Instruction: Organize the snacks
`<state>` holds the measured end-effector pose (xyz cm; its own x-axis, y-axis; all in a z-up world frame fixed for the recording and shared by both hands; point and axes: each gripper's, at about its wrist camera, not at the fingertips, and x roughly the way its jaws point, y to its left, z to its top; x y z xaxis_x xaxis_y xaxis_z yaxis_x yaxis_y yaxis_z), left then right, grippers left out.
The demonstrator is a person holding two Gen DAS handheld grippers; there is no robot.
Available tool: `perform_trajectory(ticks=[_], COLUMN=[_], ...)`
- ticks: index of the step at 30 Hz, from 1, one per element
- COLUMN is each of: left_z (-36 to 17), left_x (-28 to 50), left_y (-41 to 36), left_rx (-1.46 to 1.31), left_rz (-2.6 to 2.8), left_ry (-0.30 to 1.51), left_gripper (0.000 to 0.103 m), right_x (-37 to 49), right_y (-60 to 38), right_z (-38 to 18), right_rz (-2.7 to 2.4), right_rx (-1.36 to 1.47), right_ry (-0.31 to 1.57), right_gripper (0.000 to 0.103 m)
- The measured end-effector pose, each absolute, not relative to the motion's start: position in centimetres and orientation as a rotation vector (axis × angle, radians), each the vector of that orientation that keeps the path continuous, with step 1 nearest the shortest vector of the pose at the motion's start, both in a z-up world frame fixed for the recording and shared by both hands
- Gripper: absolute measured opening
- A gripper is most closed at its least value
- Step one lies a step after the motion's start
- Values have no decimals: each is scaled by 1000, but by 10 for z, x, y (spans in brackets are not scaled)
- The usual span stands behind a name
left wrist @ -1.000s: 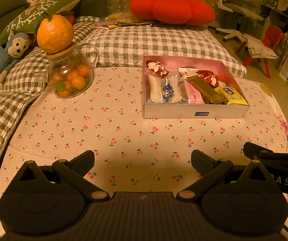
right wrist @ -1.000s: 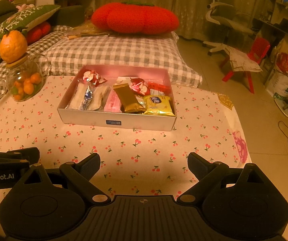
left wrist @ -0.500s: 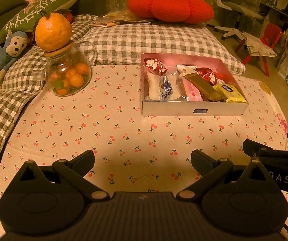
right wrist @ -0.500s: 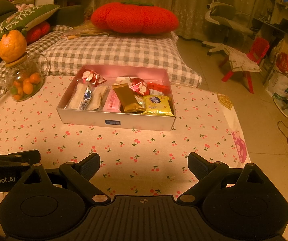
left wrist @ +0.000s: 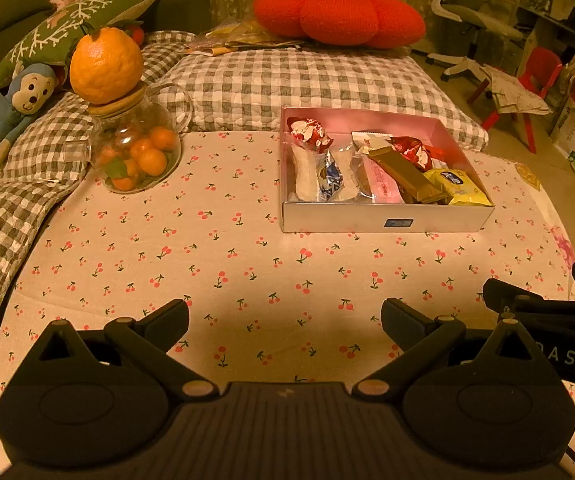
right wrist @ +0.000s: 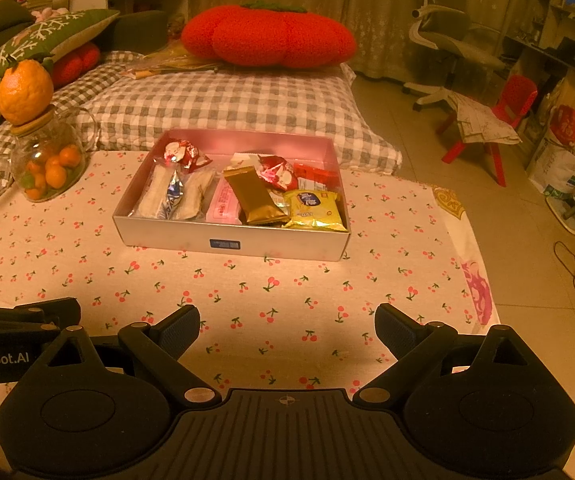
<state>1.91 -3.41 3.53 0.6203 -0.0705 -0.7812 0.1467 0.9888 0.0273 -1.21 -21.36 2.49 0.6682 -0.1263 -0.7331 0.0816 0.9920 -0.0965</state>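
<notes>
Silver box (left wrist: 383, 222): shallow open box with a pink inside; it rests flat on the cherry-print cloth (left wrist: 215, 256) and serves as the landmark for every line below.
Snacks: all lie inside the box, none on the cloth beside it.
Box, left part: a red-and-white wrapped sweet (right wrist: 181, 152) at the far wall; nearer the front wall, pale clear-wrapped bars (right wrist: 153, 194) with a blue-and-silver packet (right wrist: 172, 196) between them.
Box, middle: a pink packet (right wrist: 223, 204) partly under a gold packet (right wrist: 256, 196).
Box, right part: a yellow packet (right wrist: 315, 210) at the front right corner; behind it a second red-and-white sweet (right wrist: 279, 172) and a red packet (right wrist: 319, 178).
Left gripper (left wrist: 285, 320): low over the cloth, well in front of the box; fingers spread wide with nothing between them.
Right gripper (right wrist: 287, 326): in front of the box, just beside the left gripper; fingers spread wide, empty, bare cloth between them.
Glass jar (left wrist: 135, 152): on the cloth, well to the left of the box; holds small oranges; a large orange (left wrist: 105, 66) sits on its wooden lid.
Checked cushion (left wrist: 307, 84): directly behind the box, touching the far edge of the cloth.
Red plush cushion (left wrist: 339, 14): behind the box, on the far side of the checked cushion.
Blue toy monkey (left wrist: 7, 110): far left of the box, beyond the jar.
</notes>
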Motion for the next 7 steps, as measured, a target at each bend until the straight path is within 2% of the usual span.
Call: perform_trajectory(ticks=[7], left_z=[36], left_x=[19], left_y=[-34], left_rx=[93], left_rz=[-126], left_ry=[894], left_gripper=[103], right_x=[-12], right_y=[-214], right_z=[25], right_rz=[-118], right_rx=[-57], right_ry=[831], right_gripper=[96])
